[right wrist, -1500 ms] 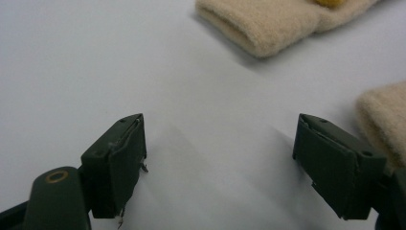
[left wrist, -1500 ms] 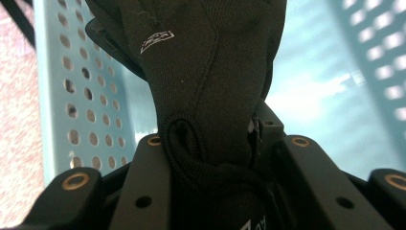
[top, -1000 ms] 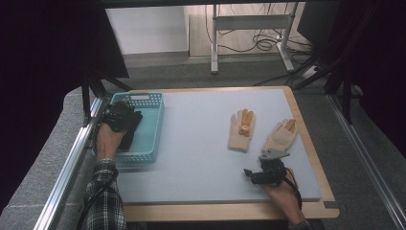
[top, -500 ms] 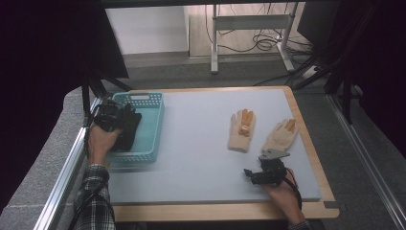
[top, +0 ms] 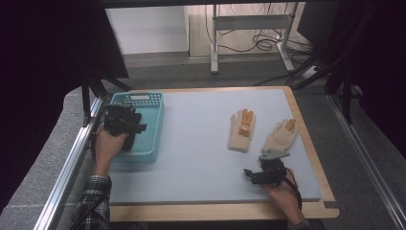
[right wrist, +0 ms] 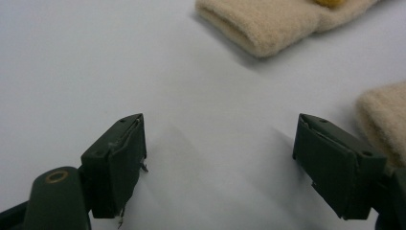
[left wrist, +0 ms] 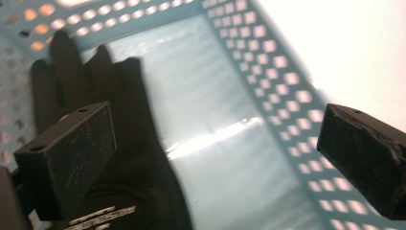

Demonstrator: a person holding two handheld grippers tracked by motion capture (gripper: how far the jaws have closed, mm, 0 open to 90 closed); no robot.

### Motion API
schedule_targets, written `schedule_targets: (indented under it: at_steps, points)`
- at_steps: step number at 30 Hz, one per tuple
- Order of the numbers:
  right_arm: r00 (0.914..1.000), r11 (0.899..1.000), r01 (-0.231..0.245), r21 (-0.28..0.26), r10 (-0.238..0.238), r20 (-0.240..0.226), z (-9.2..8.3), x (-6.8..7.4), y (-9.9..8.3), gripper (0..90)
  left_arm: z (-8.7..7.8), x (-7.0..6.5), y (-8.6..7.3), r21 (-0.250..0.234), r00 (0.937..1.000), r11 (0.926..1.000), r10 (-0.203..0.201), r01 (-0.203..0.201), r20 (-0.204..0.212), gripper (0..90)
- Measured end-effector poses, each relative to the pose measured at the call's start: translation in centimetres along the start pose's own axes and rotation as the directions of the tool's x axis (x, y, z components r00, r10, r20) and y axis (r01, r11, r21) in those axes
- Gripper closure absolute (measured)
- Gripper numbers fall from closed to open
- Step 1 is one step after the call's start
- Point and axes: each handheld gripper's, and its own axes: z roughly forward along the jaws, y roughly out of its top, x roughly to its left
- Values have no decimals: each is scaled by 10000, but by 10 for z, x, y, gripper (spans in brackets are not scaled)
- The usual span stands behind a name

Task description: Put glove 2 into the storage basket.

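Note:
A teal perforated basket (top: 155,125) stands at the table's left. In it lies a black glove (left wrist: 124,143), flat on the basket (left wrist: 287,96) floor, fingers toward the far wall. My left gripper (top: 122,120) hovers over the basket. Its jaws have just been opening and the left gripper (left wrist: 215,153) now stands wide open, with nothing between the pads; the glove lies below the left jaw. Two beige gloves with orange fingertips, one (top: 242,130) and the other (top: 281,135), lie at the right. My right gripper (top: 264,171) rests open just short of their cuffs (right wrist: 273,24), (right wrist: 383,115); the right gripper (right wrist: 220,163) holds nothing.
The pale blue mat (top: 201,143) covers the wooden tabletop (top: 316,143). A metal rail (top: 72,163) runs along the left side, close to the basket. A table frame and cables (top: 249,38) stand beyond the far edge.
The left gripper has risen a little over the basket and its jaws have spread, leaving the black glove lying in the basket. The right hand has kept still.

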Motion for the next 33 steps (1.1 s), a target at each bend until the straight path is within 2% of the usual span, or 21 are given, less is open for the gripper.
schedule_targets:
  at_steps: [6, 7, 9, 10, 11, 12, 13, 15, 16, 17, 18, 19, 22, 25, 28, 29, 30, 31, 32, 33]
  points:
    - [10000, 10000, 3, 1, -3, 3, 0, 0, 0, 182, -8, -28, 4, -530, 9966, 9978, 442, -406, 689, 11]
    - [10000, 10000, 3, 1, -3, 3, 0, 0, 0, 182, -8, -28, 4, -530, 9966, 9978, 442, -406, 689, 14]
    - [10000, 10000, -5, 3, 5, 0, 0, 0, 0, 182, -10, -37, 6, -640, 9943, 9961, 660, -608, 832, 17]
    - [10000, 10000, -3, 3, 3, 0, 0, 0, 0, 181, -13, -47, 7, -759, 9917, 9938, 877, -808, 936, 19]
    - [10000, 10000, 0, 2, 0, 0, 0, 0, 0, 182, -13, -47, 7, -759, 9917, 9938, 877, -808, 936, 16]
    - [10000, 10000, 5, 2, -5, 6, 0, 0, 0, 181, -15, -57, 8, -926, 9884, 9912, 1050, -951, 1096, 17]
    - [10000, 10000, 5, 2, -5, 6, 0, 0, 0, 181, -15, -57, 8, -926, 9884, 9912, 1050, -951, 1096, 16]
    - [10000, 10000, -3, -2, 3, 6, 0, 0, 0, 182, -18, -66, 7, -1102, 9833, 9880, 1226, -1081, 1346, 15]
    - [10000, 10000, 0, -4, 0, 5, 0, 0, 0, 182, -19, -77, 5, -1246, 9778, 9845, 1420, -1233, 1540, 13]
    - [10000, 10000, 2, -5, -2, 10, 0, 0, 0, 182, -19, -77, 5, -1246, 9778, 9845, 1420, -1233, 1540, 13]
    - [10000, 10000, -2, -4, 2, 11, 0, 0, 0, 182, -20, -86, 3, -1372, 9728, 9805, 1629, -1410, 1648, 12]
    - [10000, 10000, -2, -4, 2, 11, 0, 0, 0, 182, -20, -86, 3, -1372, 9728, 9805, 1629, -1410, 1648, 11]
    - [10000, 10000, -5, -1, 5, 9, 0, 0, 0, 181, -19, -106, -4, -1580, 9598, 9716, 2051, -1761, 1918, 9]
    - [10000, 10000, -31, 14, 31, 1, 0, 0, 0, 181, -18, -118, -9, -1695, 9504, 9661, 2286, -1948, 2111, 6]
    - [10000, 10000, 17, -1, -17, 17, 0, 0, 0, 181, -15, -135, -19, -1854, 9377, 9576, 2603, -2204, 2301, 2]
    - [10000, 10000, 17, -1, -17, 17, 0, 0, 0, 181, -15, -135, -19, -1854, 9377, 9576, 2603, -2204, 2301, 2]
    - [10000, 10000, 2, 7, -2, 9, 0, 0, 0, 181, -13, -143, -24, -1921, 9331, 9543, 2713, -2289, 2361, 2]
    - [10000, 10000, 2, 7, -2, 9, 0, 0, 0, 181, -13, -143, -24, -1921, 9331, 9543, 2713, -2289, 2361, 2]
    - [10000, 10000, 9, 14, -9, 17, 0, 0, 0, 181, -9, -151, -31, -2007, 9284, 9498, 2852, -2402, 2384, 2]
    - [10000, 10000, 9, 14, -9, 17, 0, 0, 0, 181, -9, -151, -31, -2007, 9284, 9498, 2852, -2402, 2384, 2]
